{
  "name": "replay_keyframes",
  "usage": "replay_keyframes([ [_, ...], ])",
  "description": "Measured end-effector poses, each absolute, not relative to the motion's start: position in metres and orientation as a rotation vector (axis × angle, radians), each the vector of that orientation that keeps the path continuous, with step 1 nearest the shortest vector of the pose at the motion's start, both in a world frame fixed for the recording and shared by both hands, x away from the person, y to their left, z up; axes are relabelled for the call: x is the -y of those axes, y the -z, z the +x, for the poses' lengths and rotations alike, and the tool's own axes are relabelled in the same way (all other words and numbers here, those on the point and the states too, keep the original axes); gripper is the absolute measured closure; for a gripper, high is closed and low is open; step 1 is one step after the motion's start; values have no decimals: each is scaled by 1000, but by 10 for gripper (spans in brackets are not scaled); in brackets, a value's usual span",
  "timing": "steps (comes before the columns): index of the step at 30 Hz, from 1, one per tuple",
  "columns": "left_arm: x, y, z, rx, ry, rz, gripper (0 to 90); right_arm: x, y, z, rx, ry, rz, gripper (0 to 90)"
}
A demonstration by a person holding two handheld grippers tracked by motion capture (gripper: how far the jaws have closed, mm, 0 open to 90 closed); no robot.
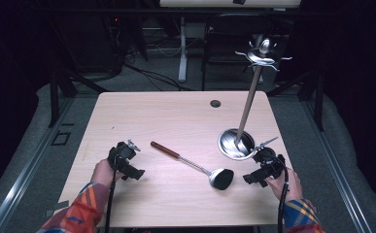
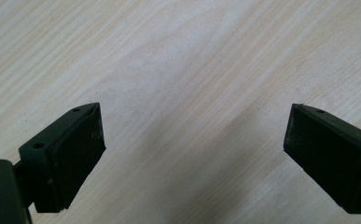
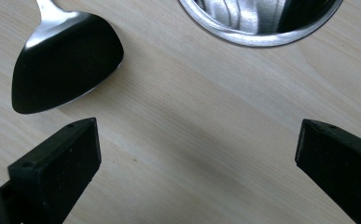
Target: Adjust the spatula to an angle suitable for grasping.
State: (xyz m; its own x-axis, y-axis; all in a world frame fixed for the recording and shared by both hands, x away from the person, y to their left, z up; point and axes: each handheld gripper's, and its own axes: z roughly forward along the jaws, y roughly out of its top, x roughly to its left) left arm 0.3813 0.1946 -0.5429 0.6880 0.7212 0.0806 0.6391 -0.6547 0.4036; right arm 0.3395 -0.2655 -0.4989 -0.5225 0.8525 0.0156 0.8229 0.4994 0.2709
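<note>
A ladle with a reddish wooden handle and a dark shiny bowl lies flat near the table's front middle. Its bowl shows at the upper left of the right gripper view. A metal utensil stand with a round shiny base and a tall post topped with hooks rises at the right. My right gripper rests low just right of the ladle bowl and in front of the stand base, jaws wide open over bare wood. My left gripper sits at the front left, open above bare table.
The wooden table has a small round grommet hole near its far edge. Behind the table stand a dark chair and a white desk leg with cables on the floor. A person's plaid sleeves come in at the bottom.
</note>
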Motion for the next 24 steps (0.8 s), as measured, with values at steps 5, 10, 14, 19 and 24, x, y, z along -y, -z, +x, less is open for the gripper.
replay_keyframes([
  [5, -194, 543, 381, -1071, -330, 2555, 49, 262, 500, 339, -2612, -452, 1461, 0],
  [10, -195, 544, 381, -1072, -323, 2551, 49, 258, 502, 341, -2606, -523, 1410, 1],
  [14, -198, 544, 380, -1082, -329, 2545, 49, 249, 503, 343, -2541, -499, 1372, 3],
  [19, -200, 543, 379, -1088, -323, 2548, 49, 239, 503, 345, -2538, -518, 1347, 4],
  [24, -201, 544, 379, -1096, -323, 2544, 49, 230, 502, 347, -2559, -504, 1296, 4],
])
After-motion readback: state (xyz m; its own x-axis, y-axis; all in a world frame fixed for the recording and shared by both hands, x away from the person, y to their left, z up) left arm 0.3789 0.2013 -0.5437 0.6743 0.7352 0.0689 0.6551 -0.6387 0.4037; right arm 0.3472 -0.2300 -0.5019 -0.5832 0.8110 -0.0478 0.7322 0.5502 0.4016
